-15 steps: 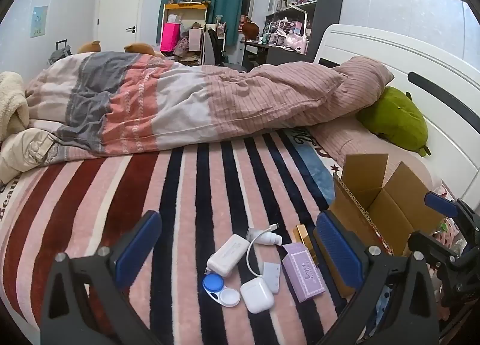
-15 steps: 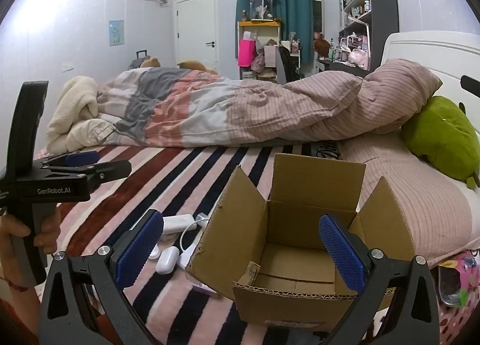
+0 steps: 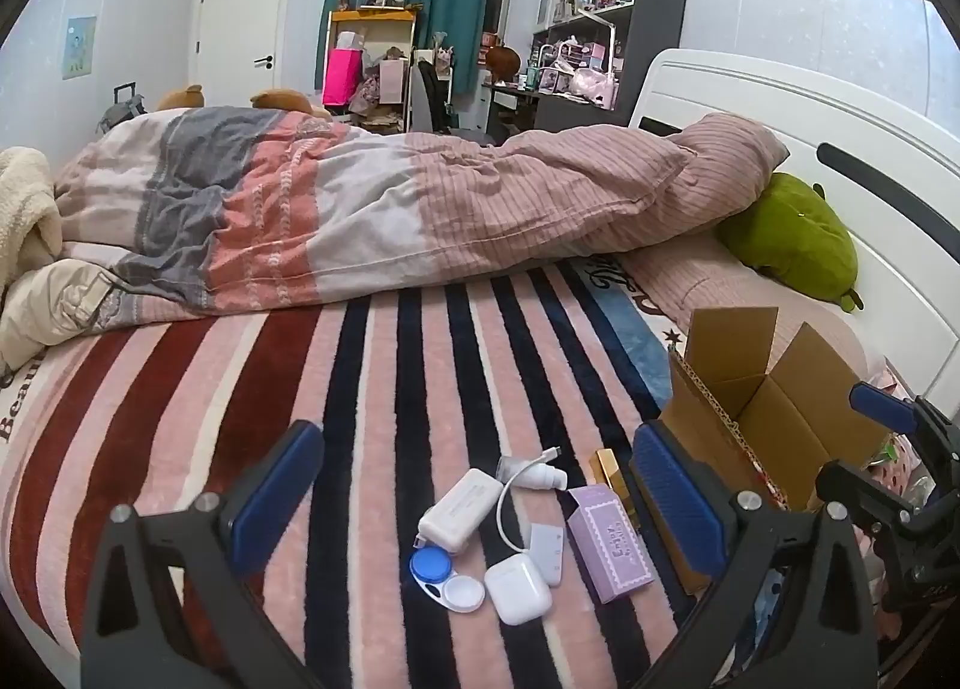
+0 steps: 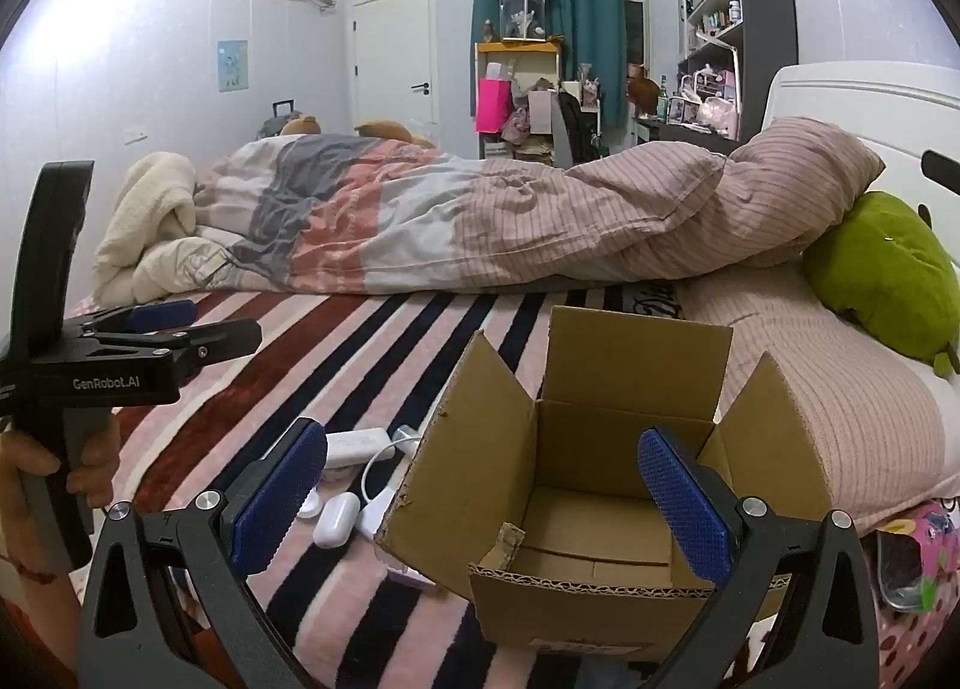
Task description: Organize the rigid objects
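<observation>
Small items lie on the striped blanket (image 3: 372,389): a white power bank (image 3: 459,509) with a white cable (image 3: 510,485), a blue-and-white contact lens case (image 3: 445,578), a white earbuds case (image 3: 517,588), a small grey card-like piece (image 3: 549,551), a purple box (image 3: 609,542) and a gold item (image 3: 612,464). My left gripper (image 3: 474,500) is open above them. An open empty cardboard box (image 4: 600,485) stands to their right. My right gripper (image 4: 480,491) is open in front of the box. The left gripper also shows in the right wrist view (image 4: 162,329).
A rumpled duvet (image 3: 390,209) lies across the far side of the bed. A green plush (image 3: 792,239) leans on the white headboard (image 3: 810,119). The bed's near edge runs below the grippers. Shelves and a desk stand beyond the bed.
</observation>
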A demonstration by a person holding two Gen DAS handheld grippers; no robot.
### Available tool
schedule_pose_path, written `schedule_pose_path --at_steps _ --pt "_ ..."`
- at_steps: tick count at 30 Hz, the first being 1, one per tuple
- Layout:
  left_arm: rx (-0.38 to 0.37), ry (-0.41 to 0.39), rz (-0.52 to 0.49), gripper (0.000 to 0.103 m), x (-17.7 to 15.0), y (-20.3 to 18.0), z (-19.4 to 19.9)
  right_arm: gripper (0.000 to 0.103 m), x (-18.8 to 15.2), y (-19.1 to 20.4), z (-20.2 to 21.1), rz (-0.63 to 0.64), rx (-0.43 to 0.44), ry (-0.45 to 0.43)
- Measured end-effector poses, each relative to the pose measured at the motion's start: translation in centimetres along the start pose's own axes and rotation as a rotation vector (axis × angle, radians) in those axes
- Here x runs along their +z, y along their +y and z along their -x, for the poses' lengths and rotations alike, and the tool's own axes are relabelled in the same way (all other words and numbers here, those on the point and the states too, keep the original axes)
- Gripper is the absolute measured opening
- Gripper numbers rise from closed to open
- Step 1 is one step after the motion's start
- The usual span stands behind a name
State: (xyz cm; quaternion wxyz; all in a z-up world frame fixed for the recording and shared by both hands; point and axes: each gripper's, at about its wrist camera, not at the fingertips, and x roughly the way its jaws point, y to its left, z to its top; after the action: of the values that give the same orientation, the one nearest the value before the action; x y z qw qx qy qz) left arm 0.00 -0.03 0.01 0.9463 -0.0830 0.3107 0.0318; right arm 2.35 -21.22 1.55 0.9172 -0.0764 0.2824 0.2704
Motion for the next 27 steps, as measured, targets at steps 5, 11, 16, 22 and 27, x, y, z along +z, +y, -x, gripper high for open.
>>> schedule_pose_path --at_steps 5,11,16,22,27 --pt "0.0 -0.001 -0.001 0.102 -0.01 0.01 -0.04 0.103 0.02 0.01 0.04 0.0 -0.001 -0.001" --pt "0.002 -0.002 -0.003 0.102 -0.01 -0.01 -0.01 0.103 0.02 0.03 0.03 0.0 -0.001 -0.001" --pt "0.002 -0.003 -0.004 0.102 -0.01 -0.01 -0.01 0.103 0.02 0.06 0.03 0.001 -0.001 -0.001" --pt "0.004 -0.003 -0.005 0.102 -0.02 -0.02 -0.03 0.103 0.0 0.07 0.03 0.001 -0.001 -0.001" --pt "0.005 -0.003 -0.005 0.103 -0.02 -0.05 -0.01 0.103 -0.02 0.08 -0.01 0.0 0.0 -0.002"
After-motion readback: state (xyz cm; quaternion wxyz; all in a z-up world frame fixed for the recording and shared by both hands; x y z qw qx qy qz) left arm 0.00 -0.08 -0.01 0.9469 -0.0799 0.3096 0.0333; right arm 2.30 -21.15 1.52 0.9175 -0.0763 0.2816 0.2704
